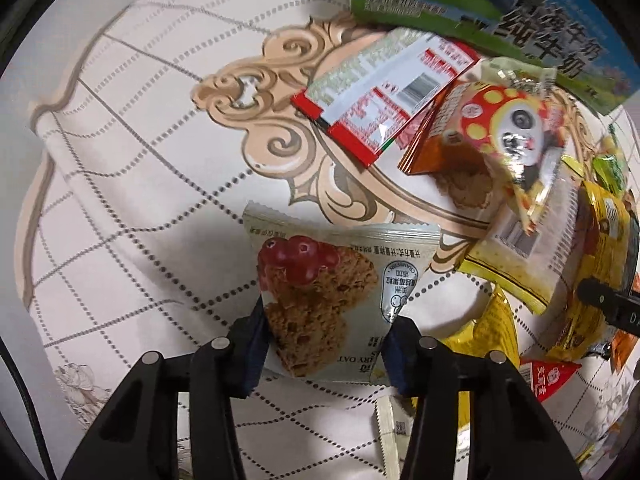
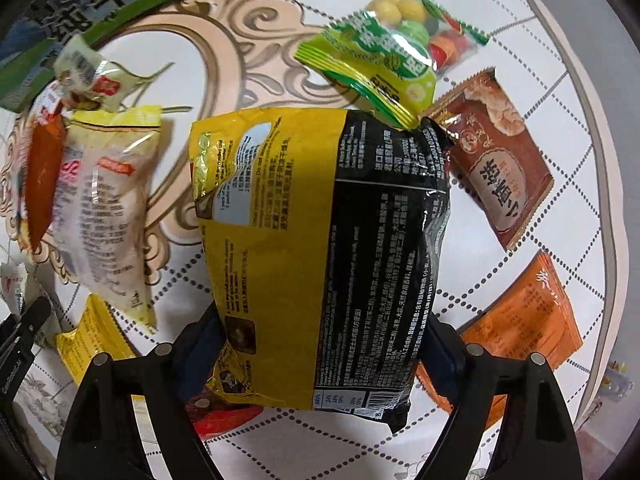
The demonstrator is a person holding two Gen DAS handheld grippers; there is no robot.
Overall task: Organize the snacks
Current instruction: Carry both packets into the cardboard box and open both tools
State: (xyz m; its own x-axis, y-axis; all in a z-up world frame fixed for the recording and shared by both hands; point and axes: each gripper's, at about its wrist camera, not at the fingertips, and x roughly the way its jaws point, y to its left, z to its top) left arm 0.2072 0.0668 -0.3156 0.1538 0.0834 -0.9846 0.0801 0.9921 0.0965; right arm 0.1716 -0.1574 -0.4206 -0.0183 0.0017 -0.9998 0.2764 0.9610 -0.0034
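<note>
My left gripper (image 1: 328, 328) points down at the table and is shut on a cranberry oat bar packet (image 1: 320, 276). The pale wrapper shows red berries and brown oat squares, and both blue pads press its lower sides. My right gripper (image 2: 322, 336) also points down. It is shut on a large yellow and black snack bag (image 2: 328, 248), which is gripped near its lower end and hides the table beneath it. Loose snack packets lie around both grippers.
The patterned white tabletop (image 1: 140, 160) stretches to the left. A green milk carton box (image 1: 480, 0) stands at the back. Near it lie a red and white packet (image 1: 384, 92) and a mushroom-print bag (image 1: 508, 120). A green candy bag (image 2: 380, 60), brown packet (image 2: 496, 160), orange packet (image 2: 524, 320) and pale bag (image 2: 104, 208) surround the right gripper.
</note>
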